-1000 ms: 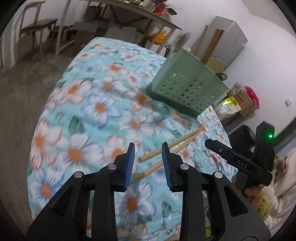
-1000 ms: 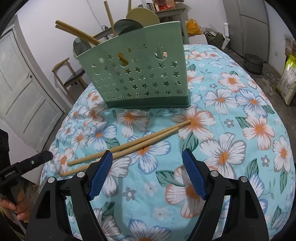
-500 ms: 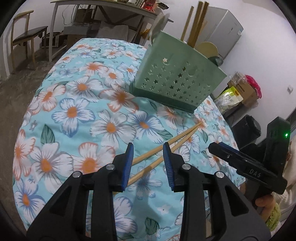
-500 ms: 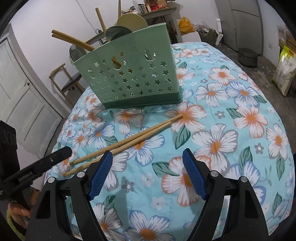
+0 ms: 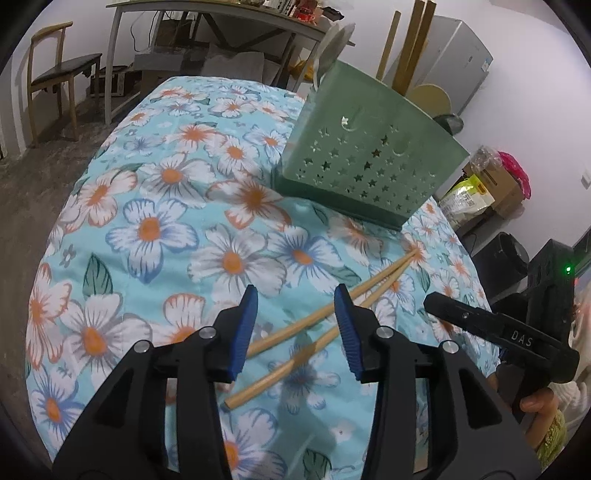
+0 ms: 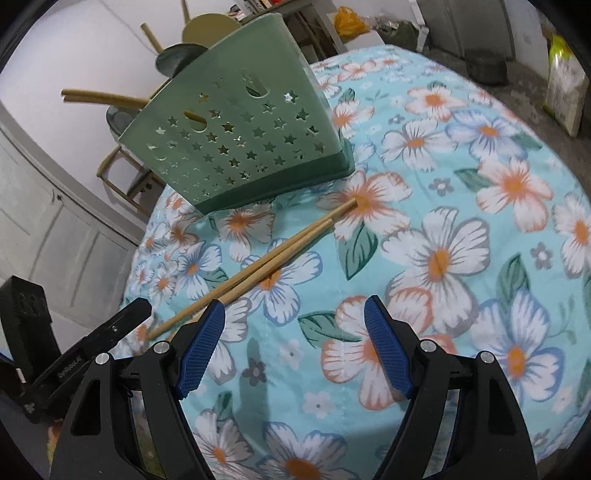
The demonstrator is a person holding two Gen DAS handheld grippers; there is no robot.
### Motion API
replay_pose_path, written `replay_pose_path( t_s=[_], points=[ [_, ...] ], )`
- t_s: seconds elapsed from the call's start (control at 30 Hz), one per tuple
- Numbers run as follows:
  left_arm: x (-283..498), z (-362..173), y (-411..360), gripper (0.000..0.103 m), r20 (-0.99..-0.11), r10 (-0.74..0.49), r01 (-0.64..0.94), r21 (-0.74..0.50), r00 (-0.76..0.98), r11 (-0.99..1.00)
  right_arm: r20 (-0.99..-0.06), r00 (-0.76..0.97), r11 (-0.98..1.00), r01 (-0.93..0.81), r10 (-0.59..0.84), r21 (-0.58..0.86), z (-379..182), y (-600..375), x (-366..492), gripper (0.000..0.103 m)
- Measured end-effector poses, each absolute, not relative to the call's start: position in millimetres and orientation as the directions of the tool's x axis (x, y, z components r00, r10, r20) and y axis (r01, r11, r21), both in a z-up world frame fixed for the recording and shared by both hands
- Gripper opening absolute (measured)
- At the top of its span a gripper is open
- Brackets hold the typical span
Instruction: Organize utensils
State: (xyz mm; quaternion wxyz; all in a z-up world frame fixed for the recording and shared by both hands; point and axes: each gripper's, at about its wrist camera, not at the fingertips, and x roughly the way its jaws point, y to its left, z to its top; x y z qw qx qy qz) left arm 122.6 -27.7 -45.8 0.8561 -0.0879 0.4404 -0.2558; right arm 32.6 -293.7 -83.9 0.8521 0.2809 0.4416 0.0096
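Note:
Two bamboo chopsticks (image 5: 321, 325) (image 6: 266, 264) lie side by side on the flowered tablecloth (image 5: 155, 229), thin ends toward a green utensil holder (image 5: 365, 166) (image 6: 243, 144) pierced with stars. Chopsticks and round utensil heads stick out of the holder. My left gripper (image 5: 295, 328) hovers over the thick ends of the pair, its jaws opening, pads not pressing on them. My right gripper (image 6: 295, 345) stands wide open over bare cloth, just right of the chopsticks' thick ends, with nothing between its fingers.
The table's cloth (image 6: 461, 240) drops off at rounded edges. A wooden chair (image 5: 55, 74) and a long table (image 5: 207, 22) stand behind on the left. Boxes and bags (image 5: 480, 184) sit on the floor to the right. A white door (image 6: 48, 206) is at left.
My left gripper has drawn in over the chopsticks' thick ends and its jaws have widened. The right gripper rolled, so the holder now looks tilted in its view; its jaws are unchanged.

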Motion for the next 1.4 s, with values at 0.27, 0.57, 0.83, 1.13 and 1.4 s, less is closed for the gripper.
replay_pose_path(
  t_s=[0.27,0.57,0.83,1.13,1.4],
  points=[
    [136,-48,-32,0.048,-0.714,-0.518,0.372,-0.371,0.471,0.851,-0.727,0.602,0.796,0.236,0.330,0.557,-88,-299,46,0.076],
    [140,-49,-21,0.049,-0.717,-0.513,0.355,-0.378,0.473,0.855,-0.694,0.604,0.716,0.274,0.392,0.642,-92,-311,56,0.071],
    [135,-56,-2,0.049,-0.718,-0.513,0.345,-0.386,0.470,0.856,-0.671,0.599,0.638,0.319,0.438,0.701,-100,-307,58,0.063],
    [140,-63,16,0.049,-0.708,-0.520,0.299,-0.425,0.479,0.854,-0.685,0.594,0.611,0.371,0.423,0.699,-104,-295,81,0.048],
    [140,-64,16,0.049,-0.701,-0.530,0.304,-0.434,0.478,0.848,-0.696,0.594,0.609,0.393,0.404,0.689,-107,-291,84,0.035]
  ],
)
